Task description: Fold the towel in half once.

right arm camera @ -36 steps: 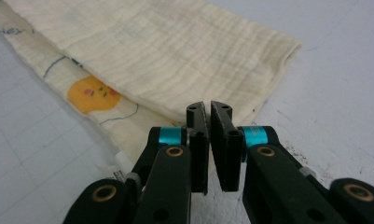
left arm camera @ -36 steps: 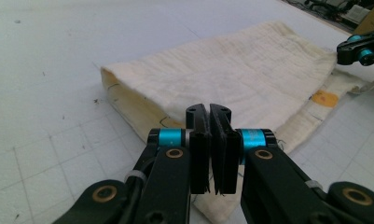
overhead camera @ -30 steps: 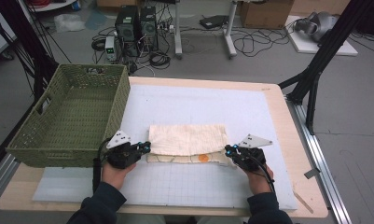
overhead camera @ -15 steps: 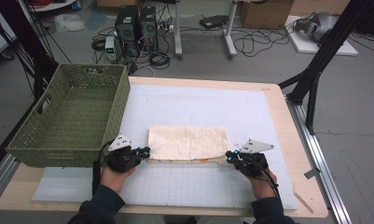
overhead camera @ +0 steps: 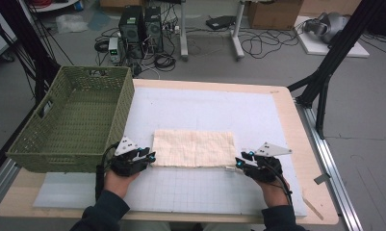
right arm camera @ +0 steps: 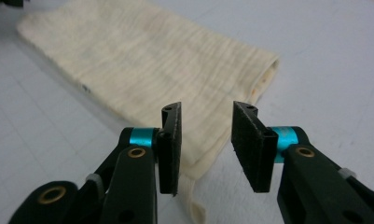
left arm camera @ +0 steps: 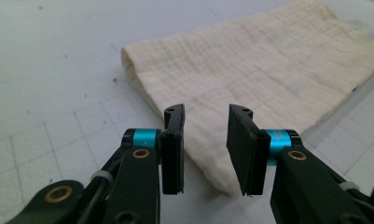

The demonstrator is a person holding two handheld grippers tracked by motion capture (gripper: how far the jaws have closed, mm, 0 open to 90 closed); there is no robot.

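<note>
A cream cloth (overhead camera: 194, 148), folded into a flat rectangle, lies on the white gridded mat (overhead camera: 205, 106). My left gripper (overhead camera: 149, 156) sits at the cloth's near left corner and my right gripper (overhead camera: 239, 161) at its near right corner. The left gripper view has the left gripper (left arm camera: 205, 144) with jaws apart and the cloth (left arm camera: 250, 70) lying on the mat below and beyond them. In the right gripper view the right gripper (right arm camera: 205, 144) stands the same way over the cloth (right arm camera: 128, 60). Both pairs of jaws have just been opening, and no pad presses on the cloth.
A green wicker basket (overhead camera: 70, 120) stands on the table's left side, close to my left hand. The mat rests on a wooden table (overhead camera: 296, 144). A black stand leg (overhead camera: 325, 82) rises past the right edge. Computers and cables lie on the floor behind.
Both grippers drew the cloth's upper layer toward the near edge, covering the lower layer with its orange mark. Their jaws then parted and let go of the corners.
</note>
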